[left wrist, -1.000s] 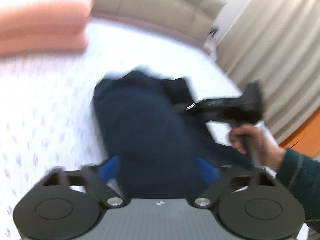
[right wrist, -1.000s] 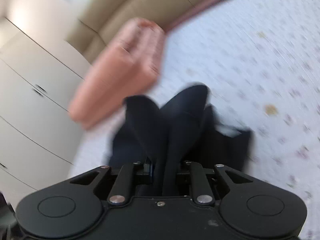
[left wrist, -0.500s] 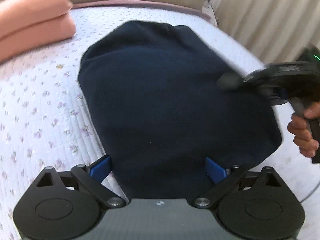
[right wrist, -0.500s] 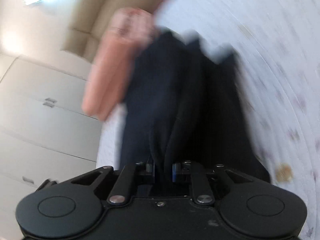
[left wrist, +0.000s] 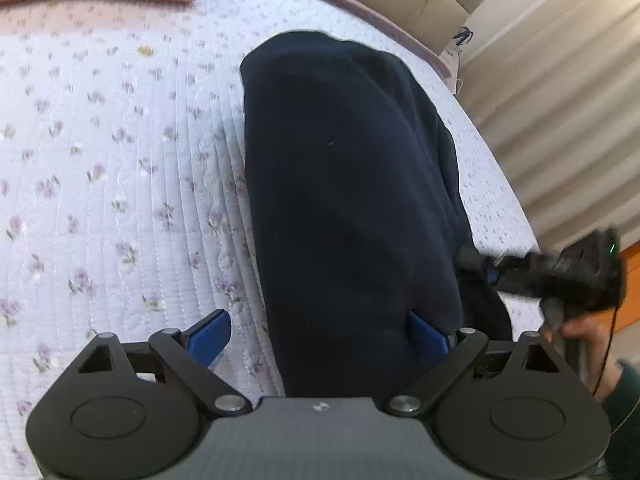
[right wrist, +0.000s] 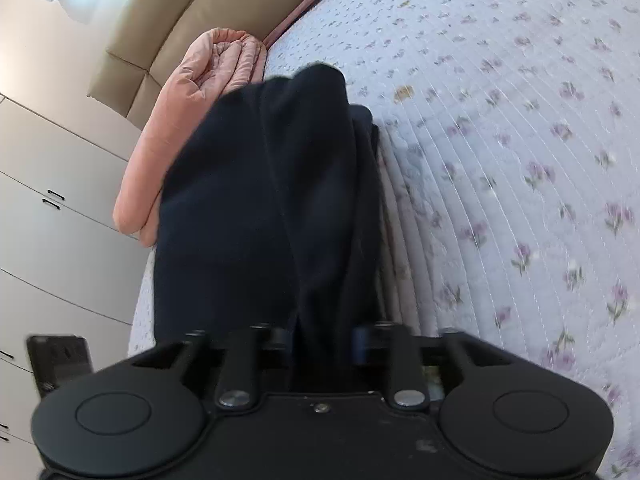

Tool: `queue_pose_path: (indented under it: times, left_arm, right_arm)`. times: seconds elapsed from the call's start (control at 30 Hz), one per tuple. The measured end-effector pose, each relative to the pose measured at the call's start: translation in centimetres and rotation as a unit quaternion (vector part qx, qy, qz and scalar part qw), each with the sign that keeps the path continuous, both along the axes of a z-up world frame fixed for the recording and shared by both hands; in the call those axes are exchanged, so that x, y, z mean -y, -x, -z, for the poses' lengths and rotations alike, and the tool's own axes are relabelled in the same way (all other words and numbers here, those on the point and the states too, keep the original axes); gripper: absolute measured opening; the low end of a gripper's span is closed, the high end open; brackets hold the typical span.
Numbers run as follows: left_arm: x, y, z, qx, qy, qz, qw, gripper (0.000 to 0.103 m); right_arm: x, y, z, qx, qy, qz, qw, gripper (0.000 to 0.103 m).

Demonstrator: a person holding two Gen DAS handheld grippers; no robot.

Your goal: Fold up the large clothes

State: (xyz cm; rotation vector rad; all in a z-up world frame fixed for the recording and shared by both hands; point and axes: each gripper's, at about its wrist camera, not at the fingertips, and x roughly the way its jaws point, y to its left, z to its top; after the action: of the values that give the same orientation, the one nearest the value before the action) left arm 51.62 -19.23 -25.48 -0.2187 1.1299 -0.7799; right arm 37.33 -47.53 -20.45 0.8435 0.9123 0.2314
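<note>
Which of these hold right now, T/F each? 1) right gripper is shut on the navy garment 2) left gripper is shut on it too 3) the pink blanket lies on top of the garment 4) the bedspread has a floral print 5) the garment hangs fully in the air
1) True. The right gripper is shut on the navy garment.
2) False. The left gripper is open, its blue fingers spread either side of the garment.
3) False. The pink blanket lies beyond the garment, folded near the headboard.
4) True. The bedspread shows small purple flowers.
5) False. Most of it rests on the bedspread.
</note>
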Motion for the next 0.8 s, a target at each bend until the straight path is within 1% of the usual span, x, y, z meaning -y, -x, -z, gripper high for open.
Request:
queue_pose_path:
  times: [0.03,0.07,0.1,0.13,0.17,0.2,0.27,0.3,0.33,0.37,0.4,0.43,0.47,0.5,0.53,0.57,0.63,0.67,0.7,0.73,0.77,0.8]
  left_arm:
    - [0.0,0.0,-0.3,0.003,-0.001,0.001,1.0000,0.095]
    - [-0.1,-0.1,-0.5,-0.001,0.007,0.006,1.0000,0.092]
    - [-0.2,-0.1,-0.7,-0.007,0.019,0.012,0.9997,0.089]
    - [-0.3,0.4,-1.2,-0.011,0.030,0.017,0.9993,0.089]
    - [-0.2,0.5,-1.4,-0.010,0.029,0.020,0.9993,0.090]
    - [0.0,0.8,-1.7,-0.001,0.020,0.022,0.9996,0.091]
    - [0.2,1.2,-1.7,0.010,0.010,0.030,0.9995,0.092]
    - [0.3,1.1,-1.6,0.007,0.010,0.029,0.9995,0.092]
    - [0.3,1.0,-1.6,0.004,0.010,0.027,0.9996,0.092]
    - [0.3,1.0,-1.7,0.007,0.007,0.026,0.9996,0.092]
    - [0.3,1.0,-2.0,0.015,0.003,0.024,0.9996,0.093]
    - [0.4,1.3,-2.6,0.022,0.000,0.025,0.9994,0.094]
    - [0.5,1.3,-2.7,0.026,-0.002,0.031,0.9992,0.095]
    - [0.8,1.4,-2.8,0.028,-0.001,0.039,0.9989,0.096]
    - [1.2,1.4,-2.8,0.028,-0.005,0.051,0.9983,0.097]
    - [1.8,1.6,-2.5,0.026,-0.014,0.064,0.9975,0.100]
    - [2.7,2.1,-1.6,0.013,-0.032,0.076,0.9965,0.102]
    - [3.0,2.1,-1.0,-0.002,-0.036,0.070,0.9969,0.103]
    - [3.0,2.1,-0.6,-0.014,-0.034,0.063,0.9973,0.103]
    - [3.0,2.1,-0.3,-0.023,-0.033,0.059,0.9975,0.103]
    - [2.9,2.2,-0.2,-0.023,-0.034,0.059,0.9974,0.103]
    - [2.9,2.4,-0.2,-0.018,-0.036,0.061,0.9973,0.103]
  right_arm:
    - [0.2,-0.6,-0.7,0.011,0.014,0.001,1.000,0.090]
    - [-0.1,-1.1,-2.0,0.032,0.033,0.007,0.999,0.096]
    - [0.0,-2.6,-2.8,0.056,0.050,0.011,0.997,0.098]
    - [0.4,-4.2,-2.7,0.070,0.059,0.013,0.996,0.100]
    - [0.5,-5.7,-3.3,0.076,0.068,0.014,0.995,0.101]
    - [0.6,-7.5,-3.4,0.075,0.075,0.015,0.994,0.101]
    - [0.4,-11.4,-2.3,0.066,0.083,0.017,0.994,0.101]
    - [0.0,-12.2,-2.1,0.061,0.086,0.024,0.994,0.094]
    - [-0.4,-13.5,-2.3,0.070,0.083,0.029,0.994,0.059]
    - [-0.7,-13.4,-2.6,0.099,0.080,0.030,0.991,0.028]
    - [-1.2,-12.9,-3.4,0.135,0.093,0.035,0.986,0.018]
    - [-1.9,-12.9,-4.8,0.166,0.112,0.039,0.979,0.017]
    - [-2.2,-12.2,-5.7,0.182,0.124,0.042,0.975,0.017]
    - [-2.2,-12.6,-6.3,0.184,0.134,0.048,0.973,0.017]
    - [-2.0,-13.4,-6.1,0.172,0.142,0.052,0.973,0.017]
    - [-1.6,-14.2,-5.3,0.153,0.154,0.052,0.975,0.017]
    - [-1.1,-16.1,-2.4,0.090,0.181,0.042,0.979,0.019]
    - [-0.8,-16.2,-0.9,0.060,0.182,0.031,0.981,0.020]
    - [-0.6,-16.2,0.2,0.045,0.172,0.028,0.984,0.022]
    - [-0.3,-15.8,0.2,0.050,0.155,0.040,0.986,0.028]
    - [0.1,-15.4,-0.1,0.054,0.138,0.053,0.988,0.033]
    - [0.6,-14.9,-0.5,0.053,0.125,0.067,0.988,0.055]
